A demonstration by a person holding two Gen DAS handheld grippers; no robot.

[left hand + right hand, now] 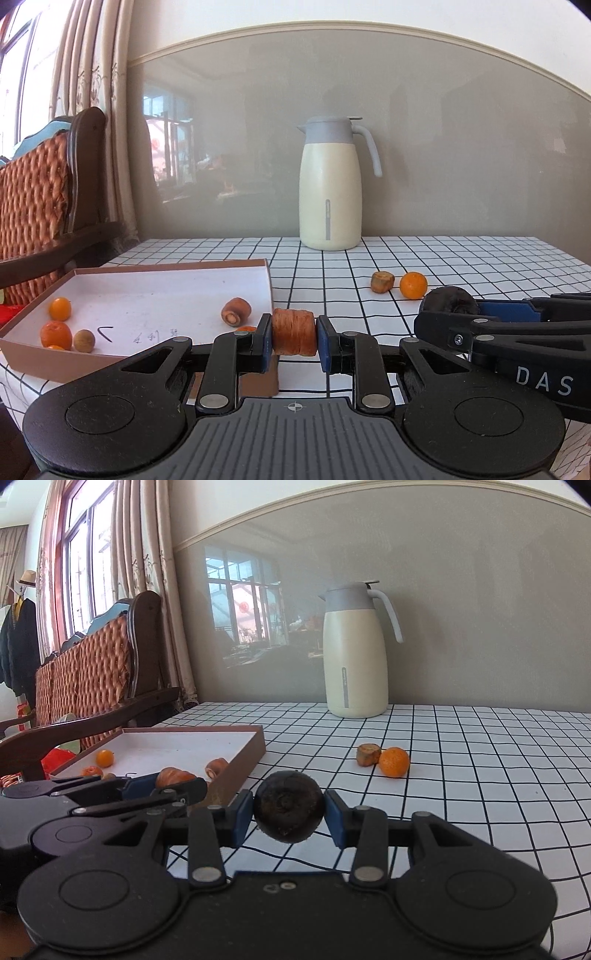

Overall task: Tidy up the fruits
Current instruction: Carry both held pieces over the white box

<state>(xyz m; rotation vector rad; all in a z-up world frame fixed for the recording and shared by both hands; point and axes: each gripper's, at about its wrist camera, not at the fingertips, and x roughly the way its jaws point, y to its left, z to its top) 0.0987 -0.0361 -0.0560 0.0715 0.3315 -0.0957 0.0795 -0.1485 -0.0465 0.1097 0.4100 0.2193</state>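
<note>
My left gripper (294, 338) is shut on an orange-brown carrot chunk (294, 332), held by the near right corner of the shallow brown box (147, 266). The box holds small oranges (55, 334), a round nut (84, 340) and another carrot chunk (236, 312). My right gripper (289, 814) is shut on a dark round fruit (289, 808), just right of the left gripper above the table. A carrot chunk (368, 754) and a small orange (394, 762) lie loose on the checked tablecloth (480, 775). The right gripper also shows in the left wrist view (448, 301).
A cream thermos jug (330, 184) stands at the back of the table against the grey wall. A wooden chair with a woven back (85, 672) stands left of the table, by the curtains and window.
</note>
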